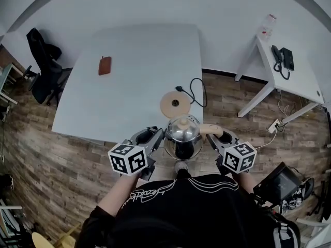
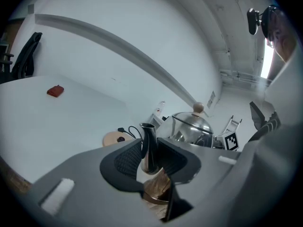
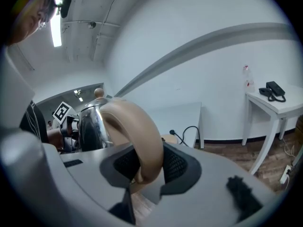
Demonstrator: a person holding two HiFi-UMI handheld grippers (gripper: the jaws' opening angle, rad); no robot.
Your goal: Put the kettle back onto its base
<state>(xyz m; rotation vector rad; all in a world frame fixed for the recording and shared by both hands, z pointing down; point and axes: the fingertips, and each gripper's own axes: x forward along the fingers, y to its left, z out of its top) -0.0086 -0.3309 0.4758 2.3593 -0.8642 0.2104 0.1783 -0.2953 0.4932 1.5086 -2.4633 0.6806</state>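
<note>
The right tool (image 3: 144,167) pinches the kettle's (image 1: 182,136) fat handle (image 3: 142,131); the left tool (image 2: 149,156) pinches its thin spout (image 2: 147,143). The kettle hangs between the 2 tools, its base (image 1: 175,104) just ahead on the bench (image 1: 134,71). Its shiny metal looks slippery and heavy; the handle grips best.

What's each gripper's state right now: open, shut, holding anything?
Left gripper: shut on the kettle spout.
Right gripper: shut on the kettle handle.
</note>
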